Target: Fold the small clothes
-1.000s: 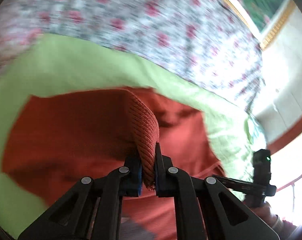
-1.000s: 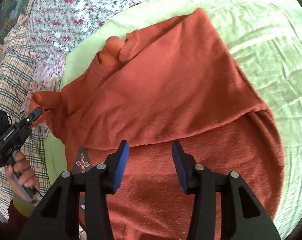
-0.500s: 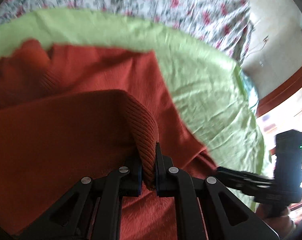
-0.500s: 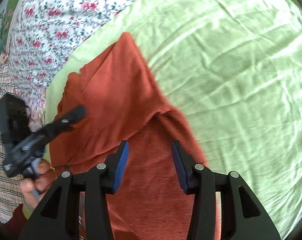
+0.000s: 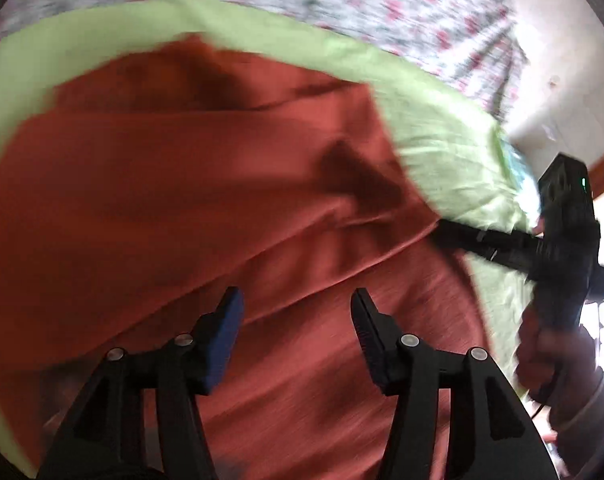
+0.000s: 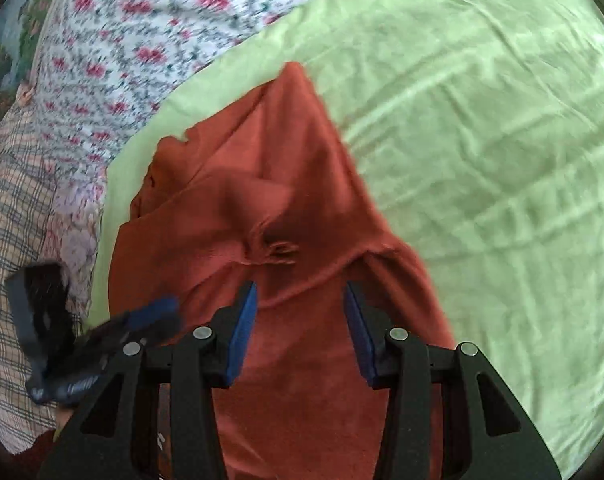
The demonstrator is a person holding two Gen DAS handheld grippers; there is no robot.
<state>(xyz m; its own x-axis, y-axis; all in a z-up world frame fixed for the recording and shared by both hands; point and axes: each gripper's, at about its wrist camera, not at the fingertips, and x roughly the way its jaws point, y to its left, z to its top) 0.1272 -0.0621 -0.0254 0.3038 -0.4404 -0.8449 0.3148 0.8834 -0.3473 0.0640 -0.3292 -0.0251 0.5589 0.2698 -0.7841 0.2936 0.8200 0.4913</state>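
Hovering over a rust-orange garment — folded lengthwise on a light-green sheet — both hand-held grippers stand with jaws apart, gripping nothing. The left gripper hangs above the cloth's near part; the right gripper does likewise. A floral bedcover borders the sheet's far edge.

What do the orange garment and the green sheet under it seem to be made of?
Orange garment: probably a knit, perhaps cotton or wool; matte, slightly fuzzy, soft folds. Green sheet: probably thin woven cotton; smooth, with fine sharp creases and a faint sheen.
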